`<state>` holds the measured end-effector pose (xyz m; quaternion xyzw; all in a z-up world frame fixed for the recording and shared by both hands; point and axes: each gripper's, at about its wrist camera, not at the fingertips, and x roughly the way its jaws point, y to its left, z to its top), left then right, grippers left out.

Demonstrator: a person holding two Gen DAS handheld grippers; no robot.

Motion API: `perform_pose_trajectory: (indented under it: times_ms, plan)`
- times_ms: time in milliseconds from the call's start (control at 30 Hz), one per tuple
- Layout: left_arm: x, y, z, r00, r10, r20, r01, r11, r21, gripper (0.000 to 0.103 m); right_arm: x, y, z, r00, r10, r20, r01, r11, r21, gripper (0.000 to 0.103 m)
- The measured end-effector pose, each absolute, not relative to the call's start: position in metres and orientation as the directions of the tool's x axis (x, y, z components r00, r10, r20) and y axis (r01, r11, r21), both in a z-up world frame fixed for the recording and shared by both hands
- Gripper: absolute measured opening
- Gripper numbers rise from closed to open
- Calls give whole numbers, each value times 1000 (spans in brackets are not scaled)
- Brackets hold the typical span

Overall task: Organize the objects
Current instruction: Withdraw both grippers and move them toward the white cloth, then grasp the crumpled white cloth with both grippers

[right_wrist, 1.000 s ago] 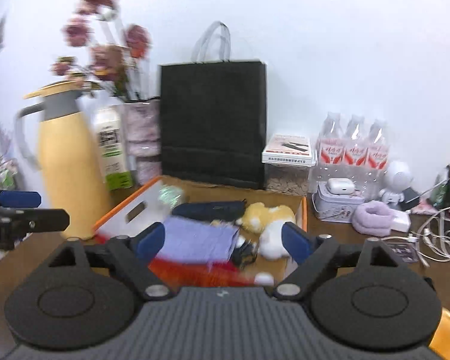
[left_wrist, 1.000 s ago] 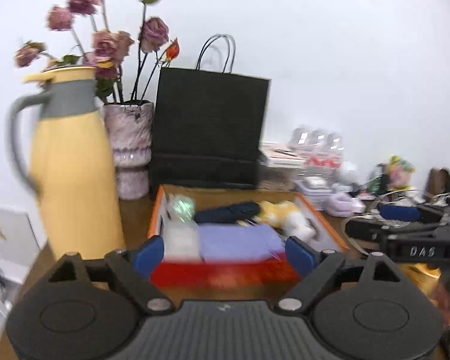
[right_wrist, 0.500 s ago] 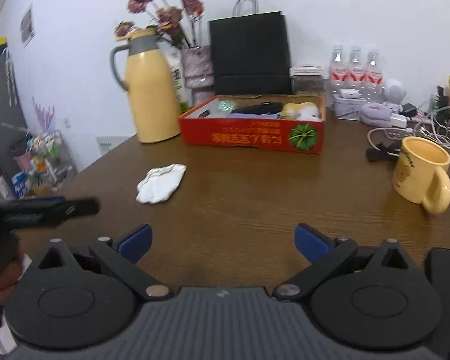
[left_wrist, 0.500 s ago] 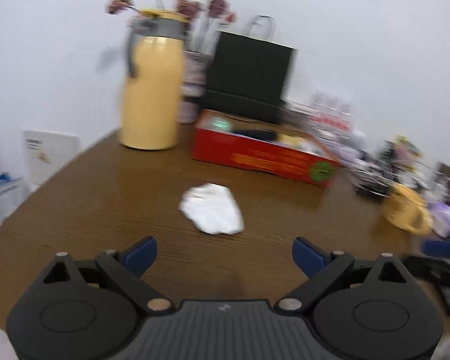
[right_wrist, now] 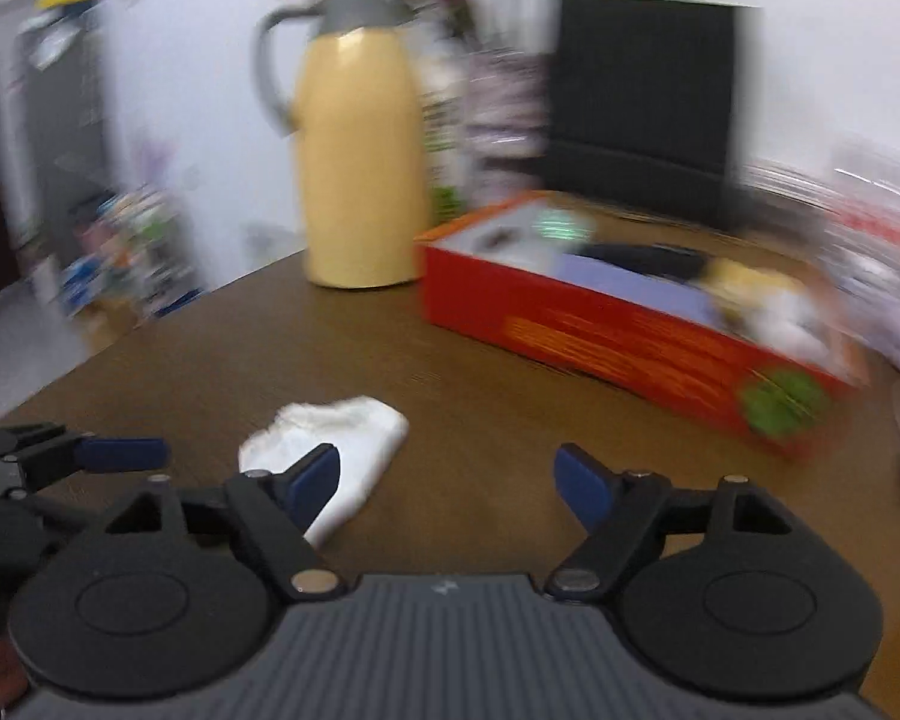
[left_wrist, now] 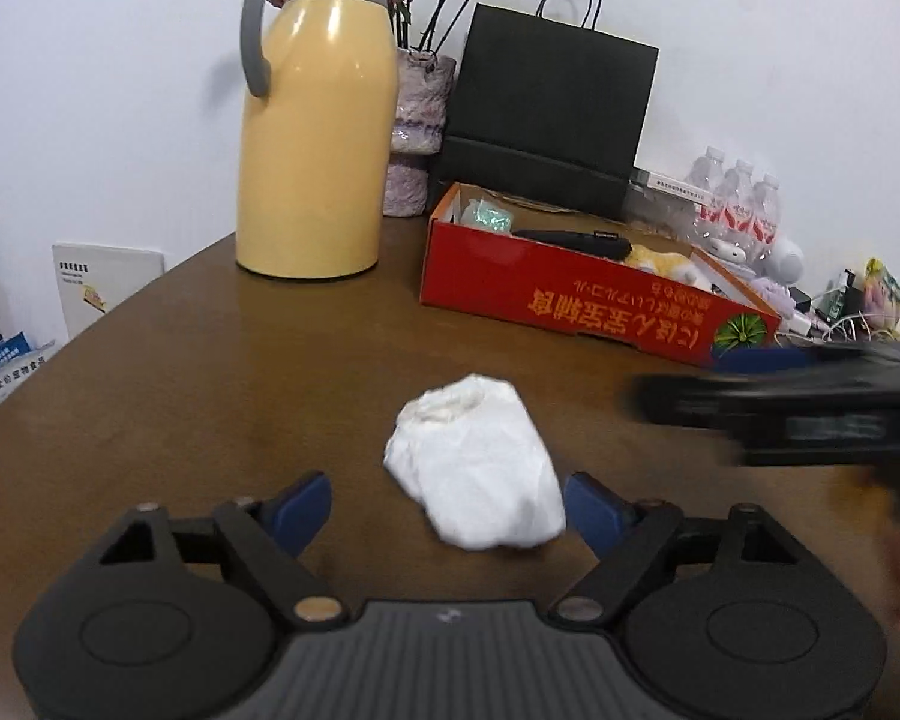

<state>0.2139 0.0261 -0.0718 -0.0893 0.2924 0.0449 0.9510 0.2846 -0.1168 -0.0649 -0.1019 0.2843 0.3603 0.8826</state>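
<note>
A crumpled white cloth (left_wrist: pixel 477 461) lies on the brown table (left_wrist: pixel 222 372). My left gripper (left_wrist: pixel 448 511) is open, and the cloth's near end lies between its blue fingertips. In the right wrist view the cloth (right_wrist: pixel 336 438) lies left of centre, partly behind the left fingertip. My right gripper (right_wrist: pixel 447 480) is open and empty over bare table. A red cardboard box (left_wrist: pixel 576 300) behind the cloth holds a black case, a plush toy and a purple cloth (right_wrist: pixel 636 282). The right gripper shows blurred at the right of the left wrist view (left_wrist: pixel 810 414).
A yellow thermos jug (left_wrist: pixel 312 120) stands back left, next to a vase of dried flowers (left_wrist: pixel 417 114). A black paper bag (left_wrist: pixel 546 120) stands behind the box. Water bottles (left_wrist: pixel 735 204) and cables crowd the back right. The table edge curves at the left.
Both grippers pulled back from the box, then came in toward the white cloth. The left gripper now has it between its open fingertips. The right view is motion-blurred.
</note>
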Motion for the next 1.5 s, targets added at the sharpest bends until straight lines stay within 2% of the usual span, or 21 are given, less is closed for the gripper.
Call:
perform_pose_trajectory:
  times_ms: [33, 100, 233, 300, 367, 400, 467, 500, 533, 600, 733, 833, 900, 967, 1067, 1167, 1233, 1300, 1400, 1500]
  plan:
    - [217, 26, -72, 822, 25, -570, -126, 983, -137, 68, 294, -103, -68, 552, 598, -582, -734, 679, 1, 81]
    - [218, 30, -74, 806, -10, -592, -78, 989, -123, 61, 311, -73, -76, 485, 602, -634, -811, 581, -69, 80]
    - [205, 45, -80, 784, -29, -620, -66, 989, -129, 57, 320, -34, -87, 420, 612, -670, -892, 413, -182, 77]
    - [201, 48, -79, 789, -17, -615, -75, 990, -123, 57, 327, -23, -97, 400, 606, -688, -908, 363, -209, 81]
    - [201, 51, -78, 796, 0, -605, -96, 987, -127, 57, 337, -24, -99, 367, 641, -674, -918, 369, -149, 69]
    - [201, 52, -77, 799, 5, -601, -104, 986, -130, 55, 343, -29, -99, 324, 658, -680, -923, 378, -74, 46]
    - [201, 52, -77, 798, 7, -603, -112, 984, -137, 49, 349, -43, -98, 317, 660, -682, -894, 447, 17, 36]
    - [201, 51, -77, 796, 2, -605, -110, 984, -141, 41, 346, -53, -98, 337, 658, -674, -881, 473, 21, 23]
    - [200, 50, -78, 795, -8, -606, -101, 984, -145, 31, 342, -62, -98, 361, 648, -671, -863, 505, 23, 22]
    - [195, 44, -78, 795, -26, -606, -87, 984, -157, 24, 326, -92, -98, 429, 613, -664, -783, 618, 65, 21]
    - [179, 28, -75, 800, -82, -595, -40, 981, -189, 24, 262, -154, -101, 551, 539, -637, -636, 766, 98, 20]
    - [169, 5, -76, 777, -141, -614, 23, 980, -195, 24, 210, -188, -103, 656, 432, -619, -435, 886, 158, 20]
    - [153, -17, -78, 761, -200, -617, 106, 977, -186, 24, 175, -205, -104, 692, 403, -599, -341, 914, 220, 20]
    - [139, -30, -77, 760, -204, -617, 119, 977, -177, 27, 150, -216, -103, 712, 367, -599, -275, 930, 243, 20]
    - [126, -45, -79, 765, -183, -617, 110, 982, -155, 32, 129, -228, -98, 705, 359, -612, -253, 933, 257, 21]
    - [115, -64, -81, 787, -112, -607, 147, 989, 9, 27, 116, -219, -98, 722, 344, -600, -338, 932, 128, 25]
    - [113, -65, -83, 798, -113, -592, 159, 987, 25, 26, 107, -211, -99, 756, 313, -575, -388, 921, -9, 42]
    - [114, -63, -85, 804, -112, -584, 160, 987, 30, 25, 113, -209, -105, 755, 312, -577, -421, 905, -63, 41]
    - [117, -62, -85, 806, -92, -584, 140, 989, 38, 22, 123, -218, -105, 737, 369, -566, -448, 894, 0, 41]
    - [116, -62, -86, 815, -95, -571, 142, 989, 38, 21, 118, -214, -104, 749, 398, -530, -495, 868, -47, 42]
